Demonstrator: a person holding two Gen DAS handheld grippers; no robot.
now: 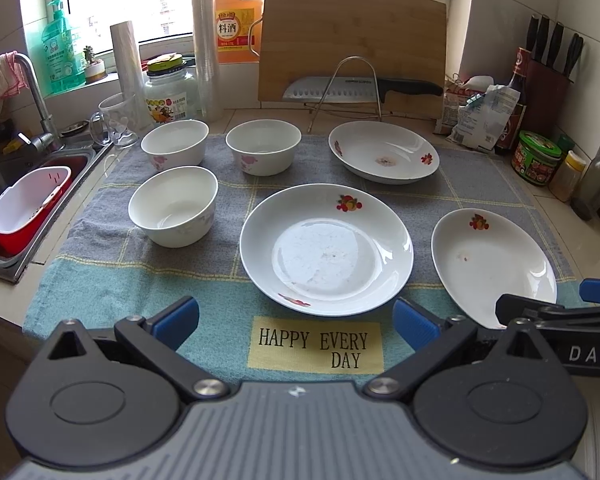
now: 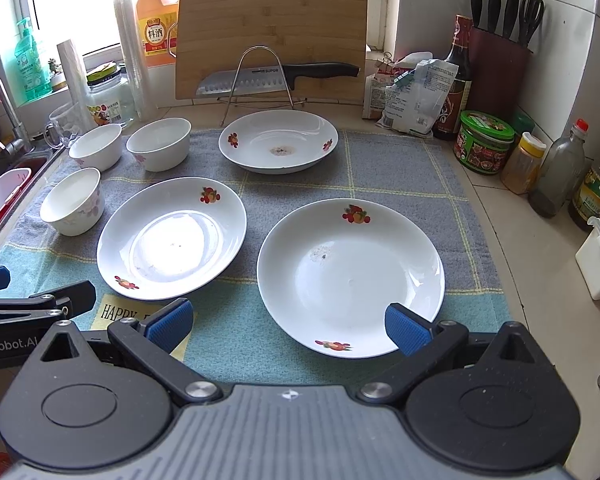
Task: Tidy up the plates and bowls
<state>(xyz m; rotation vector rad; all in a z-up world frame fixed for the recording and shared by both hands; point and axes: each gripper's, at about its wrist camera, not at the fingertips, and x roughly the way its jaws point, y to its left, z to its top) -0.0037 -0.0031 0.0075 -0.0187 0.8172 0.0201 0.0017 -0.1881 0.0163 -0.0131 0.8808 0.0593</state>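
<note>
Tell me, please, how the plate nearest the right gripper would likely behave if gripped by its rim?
The plate looks glazed and glossy, so probably slippery in the pads. It is likely rigid and breakable. Its shallow shape on the towel suggests no rolling.

Legible text: a yellow patch on the cloth, lower centre of the left wrist view, reads "HAPPY EVERY DAY". The orange bottle at top centre carries a label with "料酒"; the knife blade, upper centre of the right wrist view, is marked "SUPOR". Partial lettering "DAS" shows on the right gripper at the right edge, and "enRobot.AI" on the left gripper at the left edge.
</note>
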